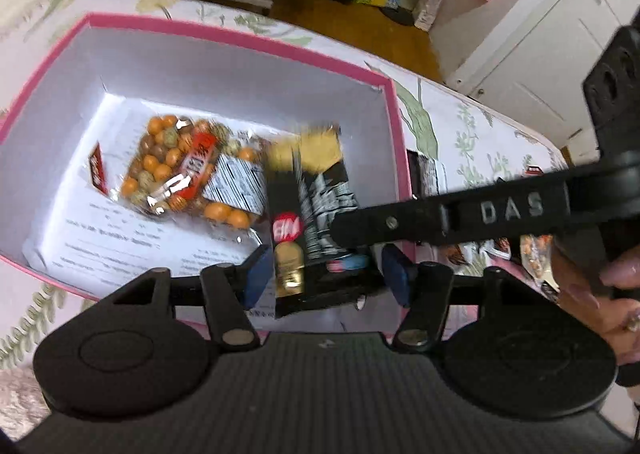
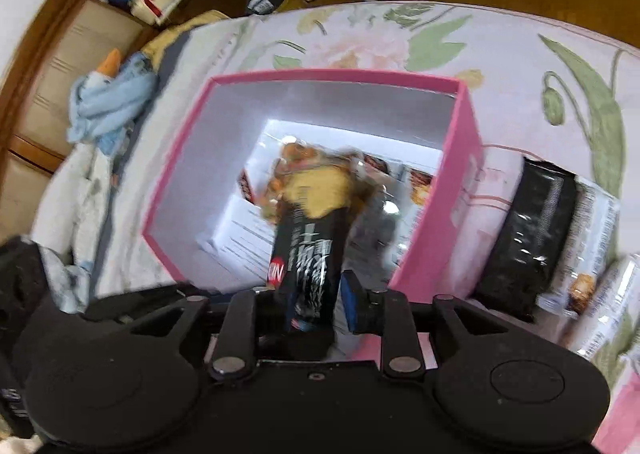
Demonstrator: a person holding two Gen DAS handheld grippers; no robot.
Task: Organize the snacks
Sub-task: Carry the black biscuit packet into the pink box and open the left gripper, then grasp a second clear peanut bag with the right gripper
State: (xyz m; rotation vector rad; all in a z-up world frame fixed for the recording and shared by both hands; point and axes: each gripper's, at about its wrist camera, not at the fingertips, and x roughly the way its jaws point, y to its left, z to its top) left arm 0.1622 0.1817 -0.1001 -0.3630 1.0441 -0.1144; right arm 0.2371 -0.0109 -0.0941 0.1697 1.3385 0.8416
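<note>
A pink box [image 1: 240,39] with white inside walls sits on a floral bed cover. A clear bag of orange coated nuts [image 1: 180,170] lies on its floor. My right gripper [image 2: 308,294] is shut on a black and gold snack pack [image 2: 308,254] and holds it over the box [image 2: 464,158]. The same pack [image 1: 312,210] hangs in the left wrist view, with the right gripper's finger [image 1: 440,214] reaching in from the right. My left gripper [image 1: 326,274] is open and empty around the pack's near end, just above the box's near rim.
More snack packs, one black [image 2: 532,238], lie on the bed cover to the right of the box. A printed paper sheet [image 1: 120,242] lines the box floor. A blue cloth toy [image 2: 108,102] lies to the left. Floor, white cabinet and shelves lie beyond the bed edge.
</note>
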